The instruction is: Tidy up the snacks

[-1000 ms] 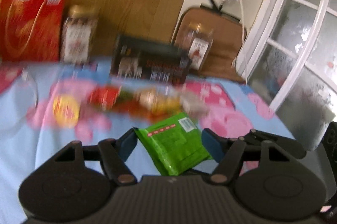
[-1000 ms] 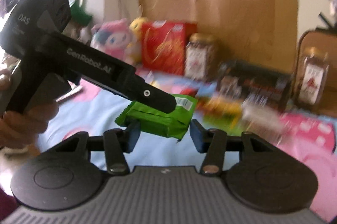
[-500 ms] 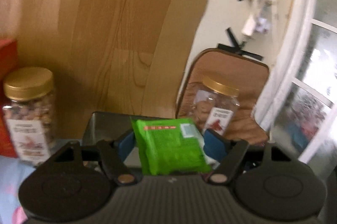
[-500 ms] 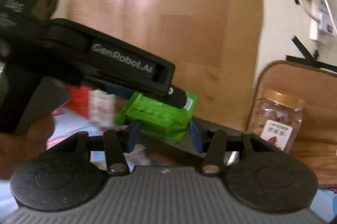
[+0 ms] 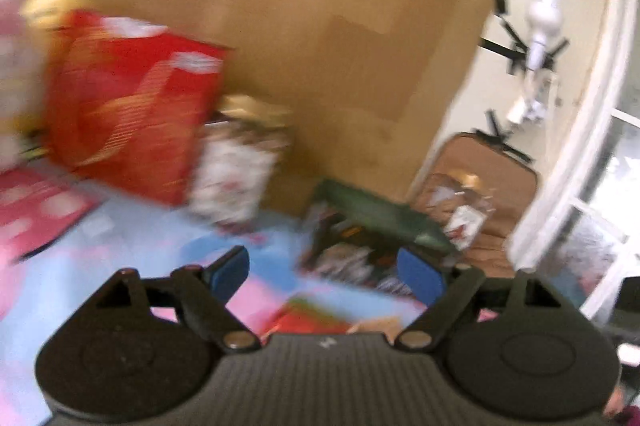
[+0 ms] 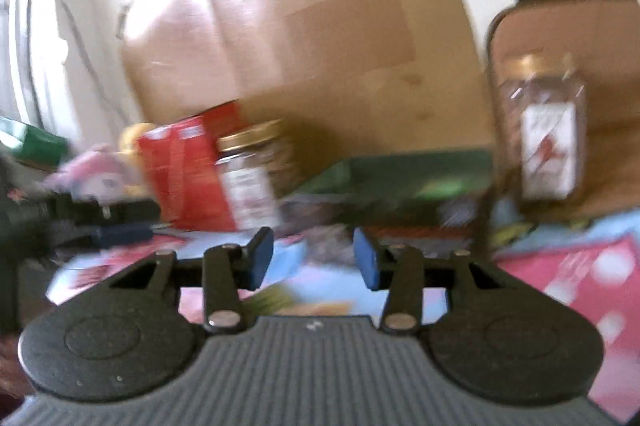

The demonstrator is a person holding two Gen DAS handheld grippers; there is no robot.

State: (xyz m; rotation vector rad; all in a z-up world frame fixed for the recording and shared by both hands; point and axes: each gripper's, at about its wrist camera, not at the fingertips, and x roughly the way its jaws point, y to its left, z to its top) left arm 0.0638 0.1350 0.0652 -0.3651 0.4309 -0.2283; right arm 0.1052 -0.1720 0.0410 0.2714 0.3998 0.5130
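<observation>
A blue and pink printed cloth (image 5: 132,226) covers the surface, which is backed by a large wooden board (image 5: 320,38) against a pale wall; both views are blurred. The task's things are the snacks: a green smear, probably a soft packet, is seen inside the dark open box (image 6: 400,182) at centre right of the right wrist view, and red and yellow wrappers (image 5: 316,318) lie low in the left wrist view, just ahead of the jaws. Such packets are judged light, limp and crinkly, a little slippery, with crushable contents; they are best pinched across the flat body or at a sealed edge, gently.

The left gripper (image 5: 324,270) is seen with its jaws wide and opening, nothing between them. The right gripper (image 6: 314,260) is seen with its jaws partly apart and closing, also with nothing held.

Around the box, a red carton (image 5: 132,98) and a gold-lidded jar (image 5: 240,162) stand at the left, and a second jar (image 6: 548,130) at the right before a brown panel. The jars are judged heavy, rigid and breakable, and stand close enough to the box to be knocked.
</observation>
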